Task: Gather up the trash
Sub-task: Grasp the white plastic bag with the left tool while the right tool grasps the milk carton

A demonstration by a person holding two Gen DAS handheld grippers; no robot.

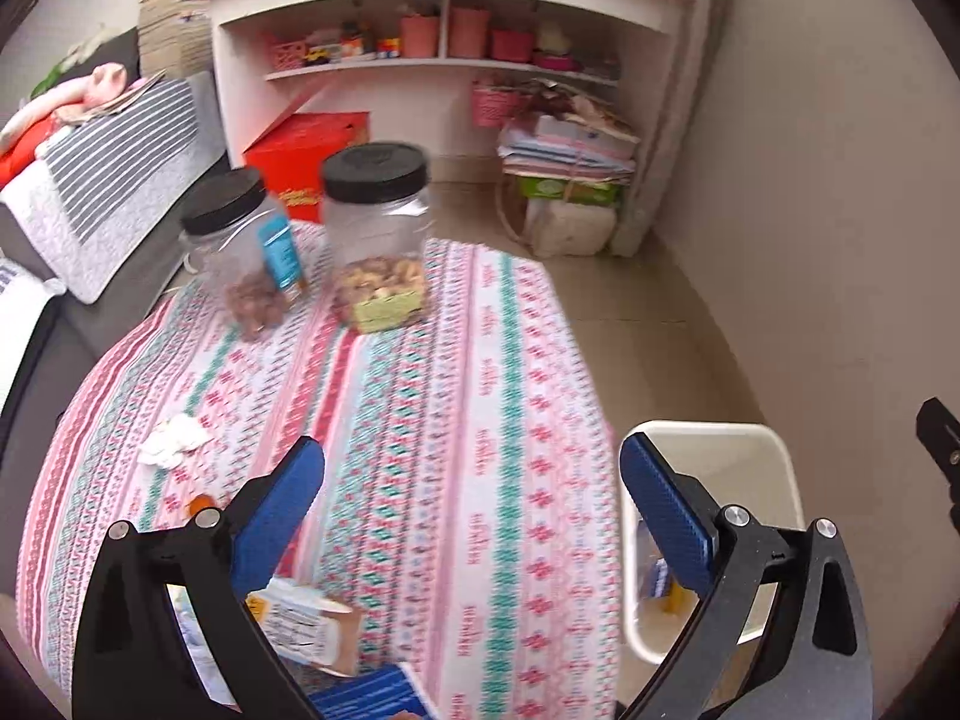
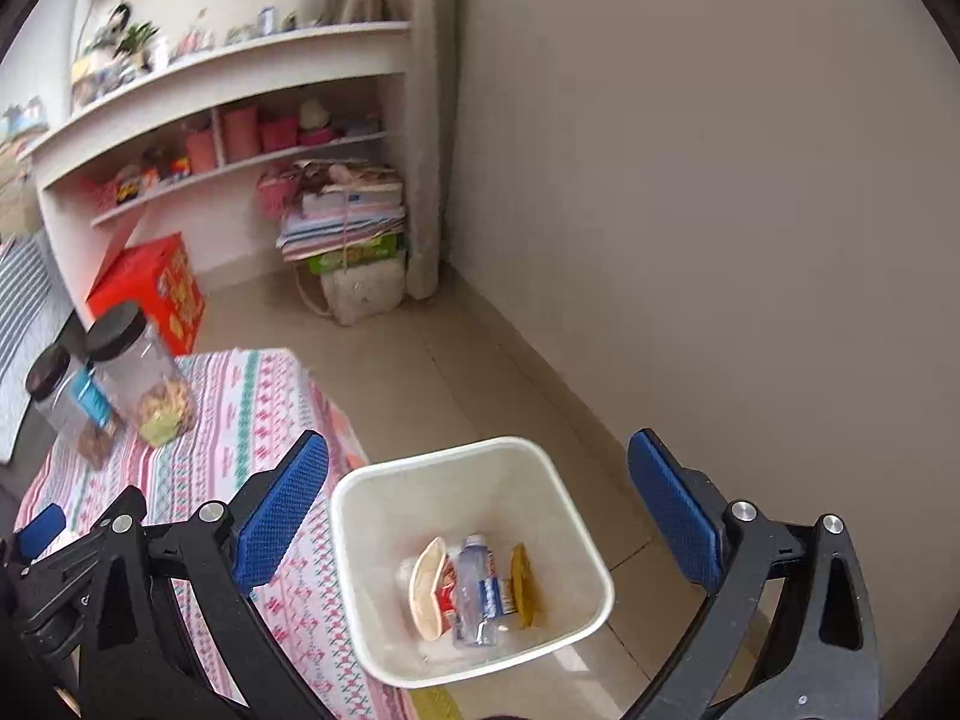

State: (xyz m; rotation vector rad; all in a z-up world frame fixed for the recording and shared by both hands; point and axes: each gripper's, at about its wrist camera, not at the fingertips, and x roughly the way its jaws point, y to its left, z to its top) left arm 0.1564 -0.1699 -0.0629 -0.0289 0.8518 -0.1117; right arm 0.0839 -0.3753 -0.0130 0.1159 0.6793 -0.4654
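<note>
My left gripper (image 1: 472, 468) is open and empty above the patterned tablecloth (image 1: 420, 420). A crumpled white tissue (image 1: 173, 439) lies on the cloth to its left, with a small orange scrap (image 1: 201, 504) nearer. A printed snack wrapper (image 1: 306, 624) and a blue packet (image 1: 372, 693) lie by the near edge. My right gripper (image 2: 478, 468) is open and empty above the white trash bin (image 2: 360, 498), which holds a plastic bottle (image 2: 477, 591), wrappers and a yellow packet (image 2: 523, 585). The bin also shows in the left wrist view (image 1: 780, 456).
Two clear jars with black lids (image 1: 378, 240) (image 1: 240, 252) stand at the table's far end. A red box (image 1: 306, 150), white shelves (image 1: 444, 12) and a stack of papers (image 1: 567, 150) are behind. A sofa with striped cloth (image 1: 108, 180) is on the left. A wall (image 2: 720, 210) is on the right.
</note>
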